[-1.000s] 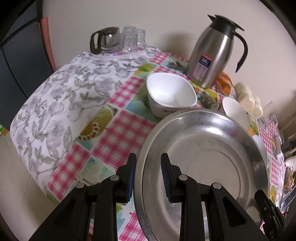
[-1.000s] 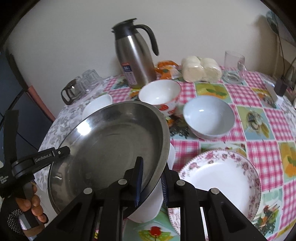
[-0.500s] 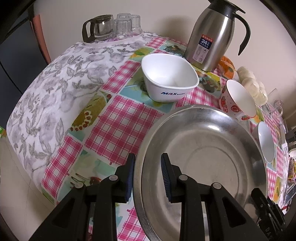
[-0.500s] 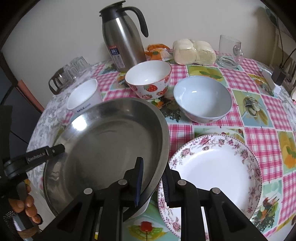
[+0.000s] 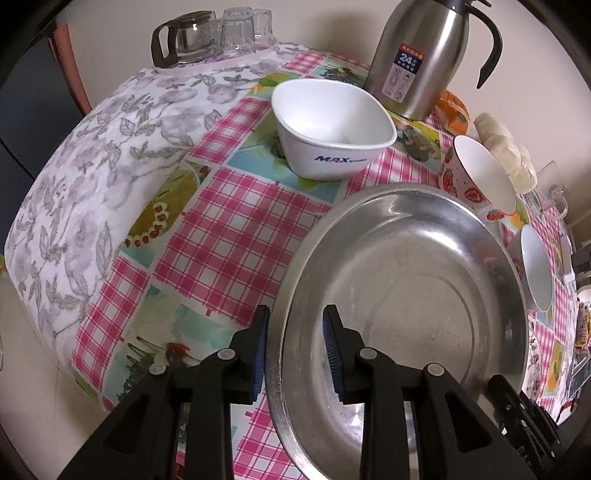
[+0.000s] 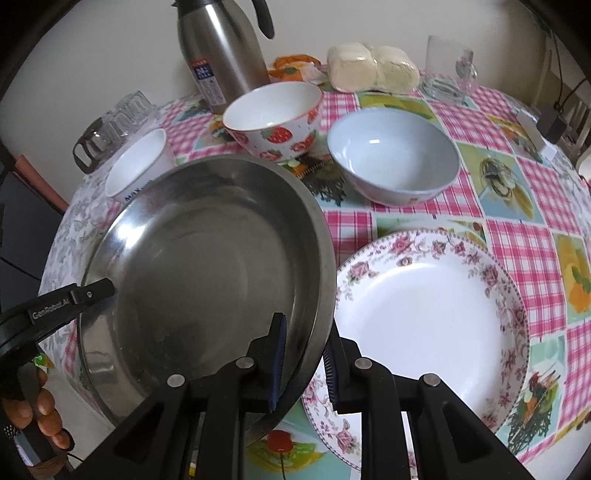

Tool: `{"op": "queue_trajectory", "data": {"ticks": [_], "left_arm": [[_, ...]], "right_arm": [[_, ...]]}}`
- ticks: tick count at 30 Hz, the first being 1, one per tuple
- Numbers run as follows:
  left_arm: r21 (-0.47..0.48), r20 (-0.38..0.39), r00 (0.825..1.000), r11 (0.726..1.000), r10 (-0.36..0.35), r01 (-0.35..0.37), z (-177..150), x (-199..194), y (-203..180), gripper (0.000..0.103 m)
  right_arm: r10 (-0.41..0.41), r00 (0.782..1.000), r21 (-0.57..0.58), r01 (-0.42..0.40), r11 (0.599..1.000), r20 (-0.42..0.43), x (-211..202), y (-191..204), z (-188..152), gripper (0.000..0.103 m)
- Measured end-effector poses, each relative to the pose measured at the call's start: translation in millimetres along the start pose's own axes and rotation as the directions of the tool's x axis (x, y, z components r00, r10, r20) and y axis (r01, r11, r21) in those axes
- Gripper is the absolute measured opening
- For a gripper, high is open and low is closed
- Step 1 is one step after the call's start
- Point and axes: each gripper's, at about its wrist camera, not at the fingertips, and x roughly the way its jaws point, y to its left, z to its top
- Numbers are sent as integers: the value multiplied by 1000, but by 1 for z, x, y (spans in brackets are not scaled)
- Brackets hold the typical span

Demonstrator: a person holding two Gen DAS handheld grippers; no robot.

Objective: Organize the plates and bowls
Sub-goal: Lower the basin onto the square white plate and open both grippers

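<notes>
Nearest in the left wrist view, the left gripper point(image 5: 295, 354) has its fingers clamped on the near-left rim of a large steel plate point(image 5: 406, 295), one blue pad outside the rim and one inside the dish. In the right wrist view the right gripper point(image 6: 304, 365) grips the opposite rim of the same steel plate point(image 6: 207, 266) in the same way, so the plate hangs between the two tools, tilted, above the near-left part of the worktop point(image 6: 517, 243). At the lower left of that view a hand point(image 6: 40, 413) holds the handle of the left tool. Just right of the steel plate lies a white floral plate point(image 6: 424, 317), flat on the pink checked cloth; the steel rim overlaps its left edge in the picture, though whether they touch cannot be told. Farther back stand three bowls: a pale blue bowl point(image 6: 391, 155), a strawberry bowl point(image 6: 273, 118) to its left, and a square white bowl point(image 5: 332, 125) printed MAX, near the floral grey cloth. Behind them, by the wall, are a steel thermos jug point(image 5: 417, 55), upturned glasses beside a glass pot point(image 5: 214, 33), wrapped buns point(image 6: 373, 66) and a glass mug point(image 6: 450, 66).
</notes>
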Motion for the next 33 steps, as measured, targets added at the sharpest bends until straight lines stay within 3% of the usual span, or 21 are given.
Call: {"op": "queue_trajectory", "data": {"ticks": [15, 19, 24, 26, 28, 31, 33], "left_arm": [[39, -16, 999, 999, 30, -29, -3, 6, -7, 37], [41, -5, 999, 998, 41, -41, -2, 6, -5, 50], [53, 29, 998, 997, 47, -48, -2, -1, -8, 60], [55, 43, 998, 997, 50, -52, -1, -4, -8, 65], [49, 52, 997, 997, 50, -53, 0, -7, -7, 71], [40, 64, 996, 997, 56, -59, 1, -9, -6, 72], [34, 73, 995, 997, 67, -70, 2, -10, -4, 73]], "right_arm": [[-1, 999, 5, 1, 1000, -45, 10, -3, 0, 22], [-2, 999, 5, 2, 1000, -48, 11, -3, 0, 22], [-22, 999, -1, 22, 1000, -46, 10, -2, 1, 30], [-26, 999, -1, 26, 1000, -32, 6, -2, 1, 43], [-36, 999, -4, 36, 999, -13, 1, -2, 3, 48], [-43, 999, -1, 43, 999, 10, -4, -3, 4, 61], [-51, 998, -2, 51, 999, 22, -7, -3, 5, 63]]}}
